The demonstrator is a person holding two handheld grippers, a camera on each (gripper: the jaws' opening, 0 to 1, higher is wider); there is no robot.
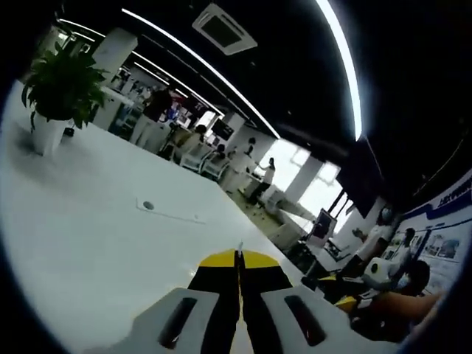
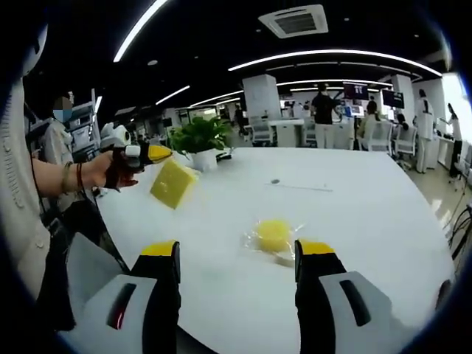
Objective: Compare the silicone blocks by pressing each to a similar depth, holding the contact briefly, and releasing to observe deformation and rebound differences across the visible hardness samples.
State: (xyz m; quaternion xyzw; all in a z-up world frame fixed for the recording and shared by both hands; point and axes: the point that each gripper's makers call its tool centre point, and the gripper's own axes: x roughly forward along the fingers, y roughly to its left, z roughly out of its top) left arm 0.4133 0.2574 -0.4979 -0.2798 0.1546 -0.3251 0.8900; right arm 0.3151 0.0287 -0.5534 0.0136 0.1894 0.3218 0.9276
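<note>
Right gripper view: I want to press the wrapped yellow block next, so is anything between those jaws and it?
Nothing visible. The right gripper is open, and only bare white table lies between it and the wrapped yellow block.

No legible text anywhere. Wall poster [image 1: 448,234] at far right of left gripper view, white w/ blue band, has lettering, too blurred to read. Hanging screens [image 2: 356,90] at back of office in right gripper view show content, too small to make out. No labels or nos. readable on yellow blocks [image 2: 173,184] or table [image 2: 354,214].
</note>
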